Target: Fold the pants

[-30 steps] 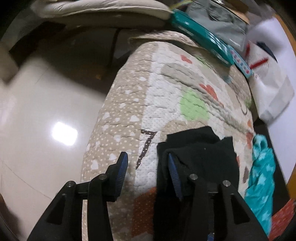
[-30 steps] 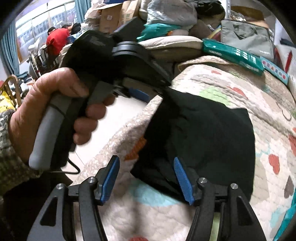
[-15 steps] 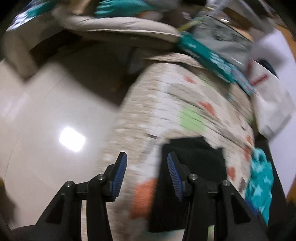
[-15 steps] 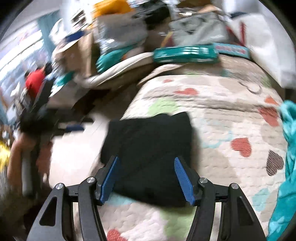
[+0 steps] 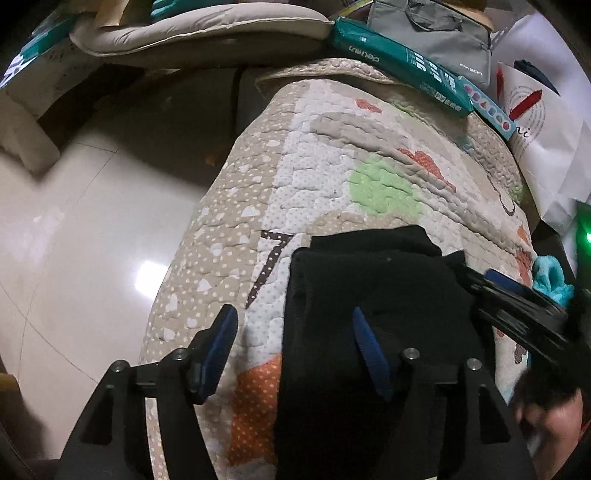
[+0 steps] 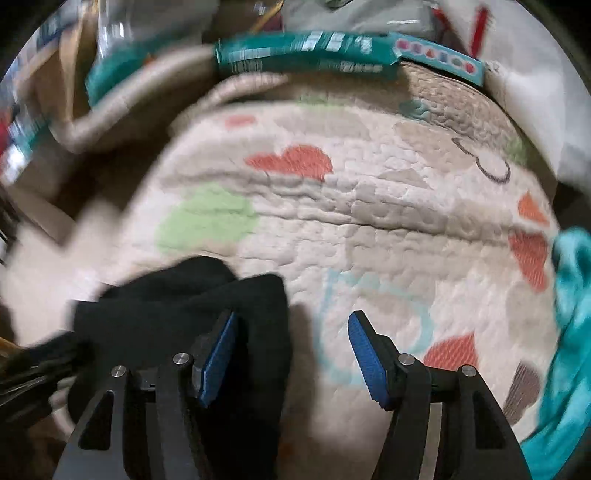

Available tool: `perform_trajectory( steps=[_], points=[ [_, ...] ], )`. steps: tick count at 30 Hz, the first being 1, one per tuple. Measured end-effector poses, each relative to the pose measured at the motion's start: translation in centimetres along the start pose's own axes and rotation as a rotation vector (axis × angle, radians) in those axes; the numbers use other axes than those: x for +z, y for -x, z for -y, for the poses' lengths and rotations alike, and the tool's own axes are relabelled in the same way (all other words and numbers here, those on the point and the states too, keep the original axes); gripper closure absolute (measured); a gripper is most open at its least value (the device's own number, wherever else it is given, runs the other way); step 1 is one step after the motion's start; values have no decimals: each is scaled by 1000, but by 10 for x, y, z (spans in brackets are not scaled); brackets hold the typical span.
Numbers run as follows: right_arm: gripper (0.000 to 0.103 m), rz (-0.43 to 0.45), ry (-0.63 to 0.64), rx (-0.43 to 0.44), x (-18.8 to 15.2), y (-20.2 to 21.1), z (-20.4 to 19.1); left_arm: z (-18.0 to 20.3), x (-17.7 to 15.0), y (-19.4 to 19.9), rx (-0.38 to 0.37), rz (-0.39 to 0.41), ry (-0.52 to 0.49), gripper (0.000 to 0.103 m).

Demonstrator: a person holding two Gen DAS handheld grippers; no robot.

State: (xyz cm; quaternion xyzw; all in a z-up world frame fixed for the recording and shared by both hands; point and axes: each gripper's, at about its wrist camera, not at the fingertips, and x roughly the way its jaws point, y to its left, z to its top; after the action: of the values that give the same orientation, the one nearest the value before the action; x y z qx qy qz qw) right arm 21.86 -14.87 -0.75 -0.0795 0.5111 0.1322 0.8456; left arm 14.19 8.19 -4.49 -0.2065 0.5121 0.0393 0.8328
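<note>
The black pants (image 5: 373,295) lie folded into a compact block on the patterned quilt (image 5: 332,155), near its left edge. My left gripper (image 5: 295,347) is open over the block's left edge, one finger above the pants and one above the quilt. My right gripper (image 6: 291,350) is open over the block's right edge; the pants (image 6: 177,310) show blurred at the lower left of the right wrist view. The right gripper (image 5: 517,302) also shows at the right of the left wrist view, close to the pants.
A teal garment (image 6: 569,332) lies at the quilt's right edge. Teal boxes (image 5: 402,62), a grey bag (image 5: 436,33) and a beige cushion (image 5: 199,26) crowd the far end. A white paper bag (image 5: 543,122) stands at the right. Glossy floor (image 5: 92,229) drops off on the left.
My right gripper has swung right, from over the pants' middle to their right edge. My left gripper stays at the left edge. The pants have not moved.
</note>
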Motion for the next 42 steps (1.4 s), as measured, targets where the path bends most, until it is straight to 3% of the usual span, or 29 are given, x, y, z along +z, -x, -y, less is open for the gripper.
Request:
perform_trajectory(
  steps=[2,6,10,14,17,22,26,30,34,42],
  points=[
    [34,-17,18,-50,9,-14,-4,-5,0,-1,-24,1,18,35],
    [32,36,36,-132,27,-4,0,-31,3,3,-114,1,112,35],
    [28,94,-32,-80,23,30,26,-74,5,15,-58,41,257,35],
    [24,106,-93,15,-16,58,50,-100,-2,32,-72,66,362,35],
    [24,98,-130,72,-52,68,60,-87,-15,51,-45,109,305,35],
    [24,107,-252,169,-110,78,72,-34,-47,72,70,194,64,35],
    [24,131,-298,191,-136,84,69,-5,-72,69,103,186,-71,35],
    [23,159,-299,195,-140,89,63,4,-86,61,99,141,-107,35],
    [23,159,-284,198,-143,88,57,6,-89,62,101,152,-116,35],
    [23,174,-272,175,-147,87,51,-8,-83,62,107,153,-49,35]
  ],
)
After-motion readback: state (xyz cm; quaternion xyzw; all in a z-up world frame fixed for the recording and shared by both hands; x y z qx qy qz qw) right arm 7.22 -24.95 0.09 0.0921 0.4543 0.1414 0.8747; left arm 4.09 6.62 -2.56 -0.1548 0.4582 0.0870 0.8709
